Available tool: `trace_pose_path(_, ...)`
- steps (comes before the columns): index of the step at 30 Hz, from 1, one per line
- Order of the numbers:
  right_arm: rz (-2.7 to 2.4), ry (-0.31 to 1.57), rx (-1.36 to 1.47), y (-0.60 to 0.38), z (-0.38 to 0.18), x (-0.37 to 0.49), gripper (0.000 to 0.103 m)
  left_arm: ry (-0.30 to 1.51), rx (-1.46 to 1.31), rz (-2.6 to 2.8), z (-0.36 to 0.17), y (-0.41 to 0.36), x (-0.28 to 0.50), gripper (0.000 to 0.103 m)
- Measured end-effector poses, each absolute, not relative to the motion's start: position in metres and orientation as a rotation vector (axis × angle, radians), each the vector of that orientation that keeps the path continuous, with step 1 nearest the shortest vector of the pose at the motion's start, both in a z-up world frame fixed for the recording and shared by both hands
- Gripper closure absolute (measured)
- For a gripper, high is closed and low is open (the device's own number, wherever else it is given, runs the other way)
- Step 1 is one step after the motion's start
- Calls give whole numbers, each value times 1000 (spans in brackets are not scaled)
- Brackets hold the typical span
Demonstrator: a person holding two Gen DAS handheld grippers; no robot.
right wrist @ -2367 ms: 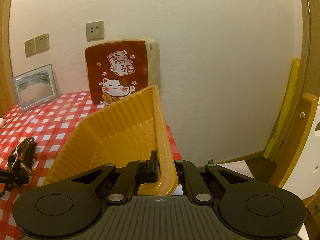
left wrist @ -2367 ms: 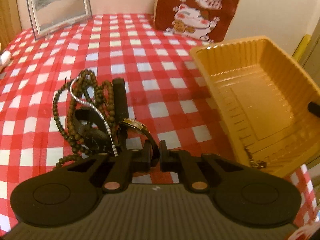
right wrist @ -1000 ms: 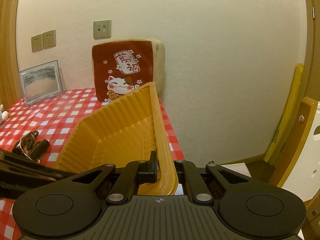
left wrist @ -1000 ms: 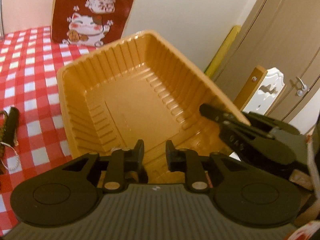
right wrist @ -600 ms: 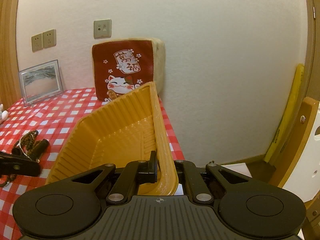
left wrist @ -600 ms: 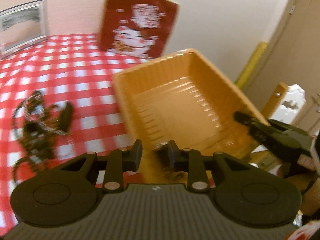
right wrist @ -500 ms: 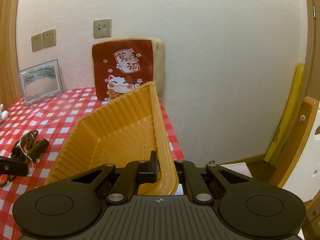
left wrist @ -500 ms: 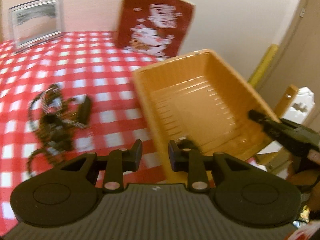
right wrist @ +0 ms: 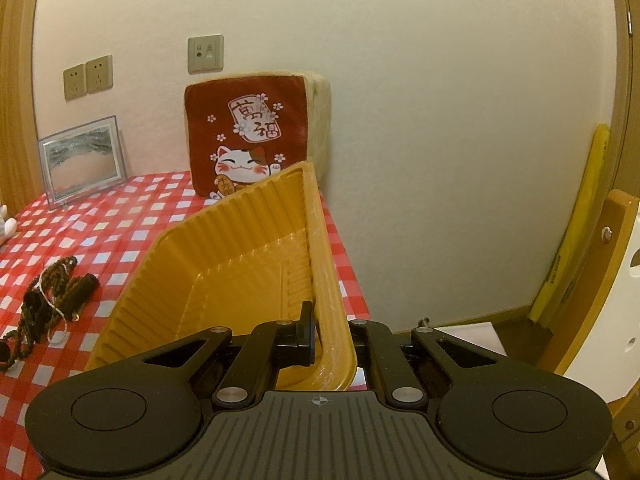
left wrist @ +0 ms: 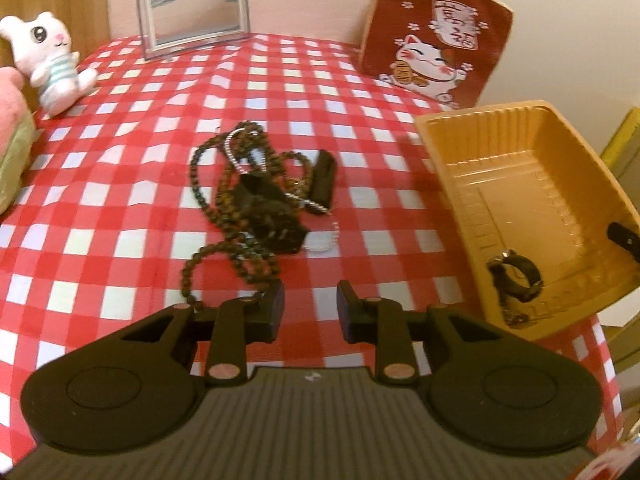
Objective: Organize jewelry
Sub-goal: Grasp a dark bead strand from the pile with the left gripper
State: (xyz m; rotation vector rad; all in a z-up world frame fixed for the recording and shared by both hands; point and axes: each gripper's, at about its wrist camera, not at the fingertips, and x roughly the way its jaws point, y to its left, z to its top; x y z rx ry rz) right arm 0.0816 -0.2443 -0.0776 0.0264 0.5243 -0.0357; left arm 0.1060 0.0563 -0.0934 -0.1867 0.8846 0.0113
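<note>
A: Item one, we log the jewelry tangle point(left wrist: 260, 200) on the checked cloth point(left wrist: 120, 184), beads and chain knotted; lifting one piece may drag the rest. Left gripper point(left wrist: 310, 310) spread, empty, just short of it.

B: Item two, right gripper point(right wrist: 330, 334) pinching the tray point(left wrist: 520, 128) wall; tilt could spill the ring-like piece point(left wrist: 516, 276). We cannot identify it.

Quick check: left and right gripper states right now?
Left gripper: open, holding nothing.
Right gripper: closed on the yellow tray wall.
</note>
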Motion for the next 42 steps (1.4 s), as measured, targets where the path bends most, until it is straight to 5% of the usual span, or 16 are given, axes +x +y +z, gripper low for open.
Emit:
trace_pose_path(28,-39,530,28,-245,-79,82,98,943,-76,64,-134,68,138,78)
trace_pose_path(32,-38,530,28,-245,-79,81,98,946,-78,53,-133,68,138,96)
trace_pose_path(42,-36,530,29,-244,-80,80,98,901,-119,18,-111,68,121,97)
